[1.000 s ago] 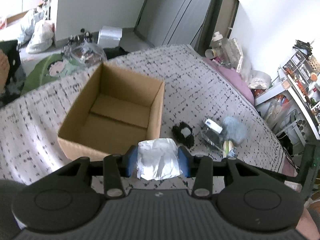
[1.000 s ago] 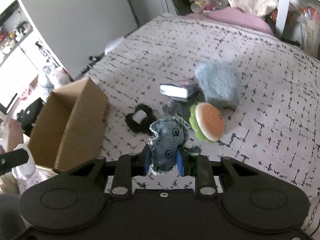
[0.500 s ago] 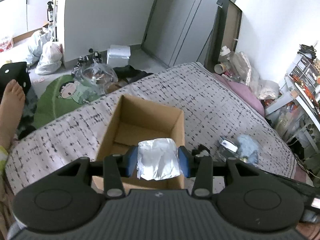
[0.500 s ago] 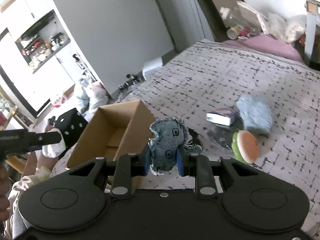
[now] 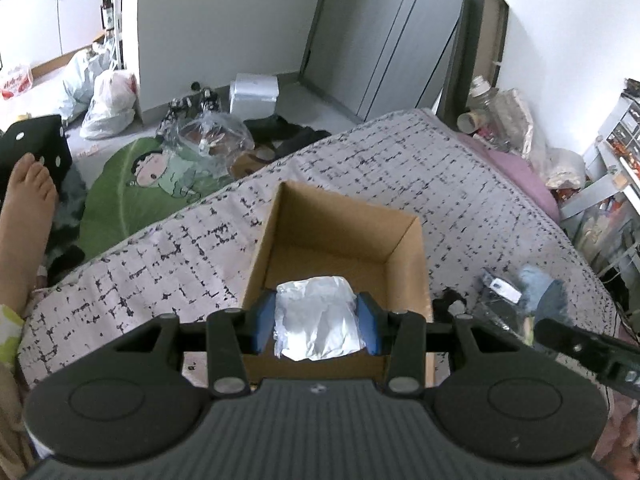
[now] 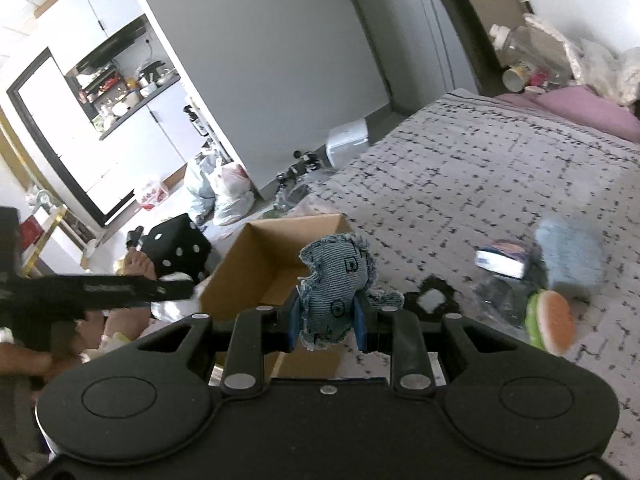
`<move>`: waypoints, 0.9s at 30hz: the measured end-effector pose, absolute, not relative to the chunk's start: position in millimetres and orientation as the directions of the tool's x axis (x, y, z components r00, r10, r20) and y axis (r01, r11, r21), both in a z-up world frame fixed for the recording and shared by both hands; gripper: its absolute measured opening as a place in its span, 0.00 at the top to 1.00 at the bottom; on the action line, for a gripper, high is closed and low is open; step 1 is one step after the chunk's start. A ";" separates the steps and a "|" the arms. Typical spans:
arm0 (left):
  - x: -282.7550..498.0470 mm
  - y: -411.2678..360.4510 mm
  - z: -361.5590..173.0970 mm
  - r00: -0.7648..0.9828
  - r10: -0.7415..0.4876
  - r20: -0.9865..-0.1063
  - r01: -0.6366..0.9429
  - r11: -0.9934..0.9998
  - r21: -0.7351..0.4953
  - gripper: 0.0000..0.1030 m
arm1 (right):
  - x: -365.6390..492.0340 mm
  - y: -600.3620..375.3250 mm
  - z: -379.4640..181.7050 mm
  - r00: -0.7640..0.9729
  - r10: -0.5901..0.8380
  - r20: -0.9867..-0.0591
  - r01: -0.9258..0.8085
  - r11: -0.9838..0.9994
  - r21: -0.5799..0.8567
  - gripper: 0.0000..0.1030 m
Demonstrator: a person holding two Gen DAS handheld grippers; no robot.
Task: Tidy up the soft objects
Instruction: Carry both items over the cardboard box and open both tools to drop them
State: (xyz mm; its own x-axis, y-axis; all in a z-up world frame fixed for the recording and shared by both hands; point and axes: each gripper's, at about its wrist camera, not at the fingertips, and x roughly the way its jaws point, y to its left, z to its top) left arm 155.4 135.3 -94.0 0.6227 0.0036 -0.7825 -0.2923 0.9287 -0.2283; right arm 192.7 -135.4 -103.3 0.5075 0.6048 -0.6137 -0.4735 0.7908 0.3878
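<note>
An open cardboard box (image 5: pixel 404 248) stands on the patterned bedspread (image 5: pixel 440 168); it also shows in the right wrist view (image 6: pixel 256 256). My left gripper (image 5: pixel 316 326) is shut on a white crumpled soft bundle (image 5: pixel 316 320) and holds it above the box's near side. My right gripper (image 6: pixel 326 320) is shut on a blue denim soft toy (image 6: pixel 336 280), held above the bed just right of the box. A burger plush (image 6: pixel 552 320), a fluffy blue plush (image 6: pixel 568 256), a small white box (image 6: pixel 500 260) and a black frilly item (image 6: pixel 432 300) lie on the bed to the right.
A person's bare foot (image 5: pixel 24 208) is at the left. A green cartoon mat (image 5: pixel 140 184), plastic bags (image 5: pixel 108 100) and a black dotted cube (image 6: pixel 180 248) lie on the floor beyond the bed. A pink pillow (image 6: pixel 580 108) and clutter sit at the bed's head.
Both grippers rose and moved toward the box, each keeping its hold. The left one now hangs over the box's near side; the right one has swung left, closer to the box.
</note>
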 end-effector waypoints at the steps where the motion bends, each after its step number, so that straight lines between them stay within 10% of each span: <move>1: 156.8 136.1 -97.2 0.616 0.005 -0.788 -0.295 0.929 -0.224 0.57 | 193.7 -131.9 -102.4 0.503 0.610 -0.613 -0.477 0.787 0.392 0.75; 27: 161.2 158.6 -111.8 0.578 0.004 -0.816 -0.336 0.913 -0.233 0.43 | 197.6 -54.3 -118.3 0.383 0.646 -0.660 -0.535 0.738 0.411 0.67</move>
